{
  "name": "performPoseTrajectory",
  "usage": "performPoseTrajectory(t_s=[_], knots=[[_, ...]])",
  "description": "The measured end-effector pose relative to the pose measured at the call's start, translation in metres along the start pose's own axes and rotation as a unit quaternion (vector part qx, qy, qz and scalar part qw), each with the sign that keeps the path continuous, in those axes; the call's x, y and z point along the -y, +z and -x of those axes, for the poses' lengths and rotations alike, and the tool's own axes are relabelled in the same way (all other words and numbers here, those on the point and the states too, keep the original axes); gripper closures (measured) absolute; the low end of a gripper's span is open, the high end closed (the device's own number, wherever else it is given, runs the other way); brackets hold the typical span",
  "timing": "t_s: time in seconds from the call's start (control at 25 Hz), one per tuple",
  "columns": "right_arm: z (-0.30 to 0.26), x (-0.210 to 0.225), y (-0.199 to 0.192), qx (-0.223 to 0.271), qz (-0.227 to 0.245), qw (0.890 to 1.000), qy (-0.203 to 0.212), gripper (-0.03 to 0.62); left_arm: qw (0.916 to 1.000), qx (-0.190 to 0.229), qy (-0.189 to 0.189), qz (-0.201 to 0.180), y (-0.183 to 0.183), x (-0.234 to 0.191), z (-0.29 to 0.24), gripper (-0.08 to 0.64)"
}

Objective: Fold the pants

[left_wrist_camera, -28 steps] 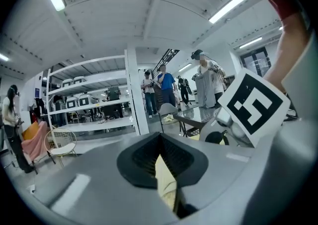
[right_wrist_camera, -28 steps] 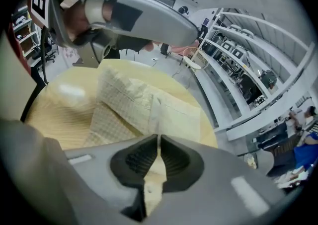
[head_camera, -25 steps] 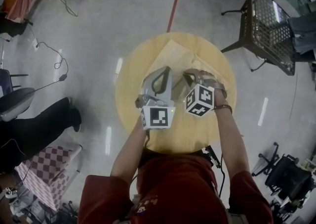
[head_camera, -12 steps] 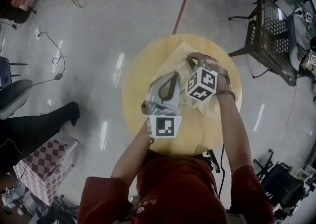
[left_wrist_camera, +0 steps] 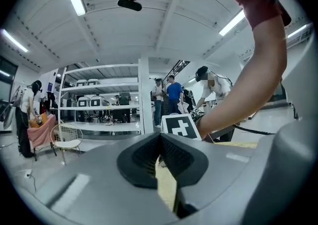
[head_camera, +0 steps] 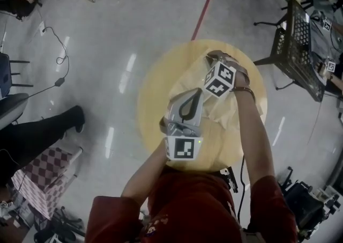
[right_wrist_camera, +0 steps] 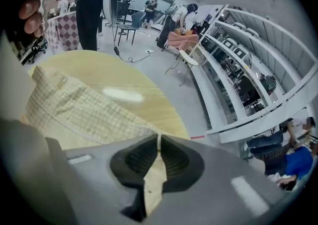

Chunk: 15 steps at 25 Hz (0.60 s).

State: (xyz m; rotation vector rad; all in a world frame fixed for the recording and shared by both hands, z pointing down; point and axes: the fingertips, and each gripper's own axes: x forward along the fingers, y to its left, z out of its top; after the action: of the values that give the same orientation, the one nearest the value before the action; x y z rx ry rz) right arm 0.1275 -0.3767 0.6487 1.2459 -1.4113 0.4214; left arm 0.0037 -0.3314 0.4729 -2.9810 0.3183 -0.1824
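Pants [head_camera: 214,110]: one pair, pale cream cloth with a fine woven check, rumpled on the counter and held up at two points.
Counter [head_camera: 155,94]: one, round, light wood top.
Left gripper [left_wrist_camera: 160,142]: grey shell, black ribbed pads, jaws closed tight on a fold of the pants.
Right gripper [right_wrist_camera: 159,142]: same build, tilted downward, jaws pinched on a pants edge.
Marker cubes: two, one on each gripper, with black-and-white square patterns [head_camera: 182,148] [head_camera: 220,79].
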Motion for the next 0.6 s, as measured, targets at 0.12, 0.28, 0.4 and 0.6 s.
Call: performPoseTrajectory(t_s=[0.12,0.28,0.4,0.6], knots=[[-0.005,-0.004,0.002,-0.006,0.001,1.0,0.0,0.574,1.0,0.002,0.009,0.002,-0.002,-0.005,0.006,0.554],[-0.007,-0.005,0.005,-0.011,0.007,1.0,-0.002,0.569,0.9996,0.006,0.027,0.001,-0.001,-0.018,0.011,0.554],[-0.004,-0.007,0.007,-0.011,0.006,1.0,-0.001,0.552,0.9995,0.007,0.032,0.001,-0.002,-0.024,0.015,0.554],[0.011,-0.007,0.013,0.002,-0.004,1.0,-0.014,0.509,0.9994,0.009,0.032,0.001,-0.002,-0.027,0.019,0.554]])
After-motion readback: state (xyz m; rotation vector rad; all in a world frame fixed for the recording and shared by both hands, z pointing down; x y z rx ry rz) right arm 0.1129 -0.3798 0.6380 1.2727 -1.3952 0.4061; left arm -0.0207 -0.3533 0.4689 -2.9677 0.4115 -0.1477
